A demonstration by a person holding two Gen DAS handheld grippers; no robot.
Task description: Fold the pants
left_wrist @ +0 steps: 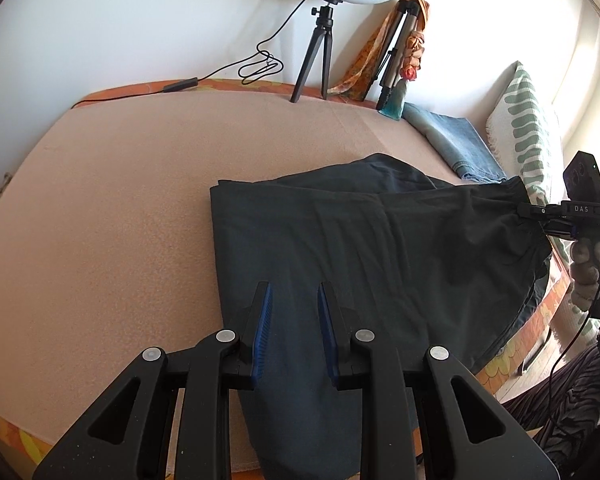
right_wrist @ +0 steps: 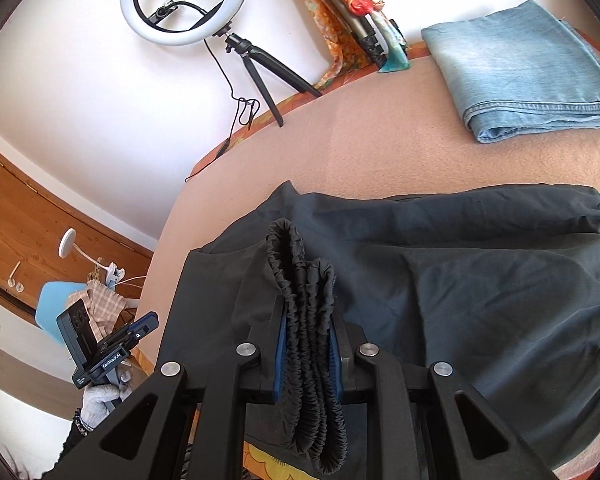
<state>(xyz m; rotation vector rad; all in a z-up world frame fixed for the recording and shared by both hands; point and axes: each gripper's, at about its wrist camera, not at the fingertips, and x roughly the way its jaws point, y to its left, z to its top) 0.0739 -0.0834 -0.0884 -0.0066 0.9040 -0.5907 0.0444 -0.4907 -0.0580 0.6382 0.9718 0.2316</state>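
Bed: my work surface is a wide mattress under a peach-pink textured cover (left_wrist: 111, 208), with an orange flowered sheet showing at its edges; its near edge is cut off by my tools in both views.
Pants: the dark charcoal cloth pants (left_wrist: 340, 240) lie spread across the middle of the cover, partly doubled over, one end hanging past the near edge. How many layers are stacked I cannot tell.
Jeans: a folded pale blue denim pair (right_wrist: 520, 68) rests on the cover beyond the pants, apart from them.
Ring light: a white ring lamp on a small black tripod (right_wrist: 179, 4) stands at the wall side; its top is cut off in the left view.
Right tong: my right gripper (right_wrist: 310, 344) pinches the gathered elastic hem of the pants between its blue pads, the bunch hanging down below the fingers.
Left tong: my left gripper (left_wrist: 294, 312) hovers above the dark cloth with a narrow gap between its blue pads; nothing sits between them.
Hand: my gloved left hand (right_wrist: 99, 400) shows only partly, low in the right view.
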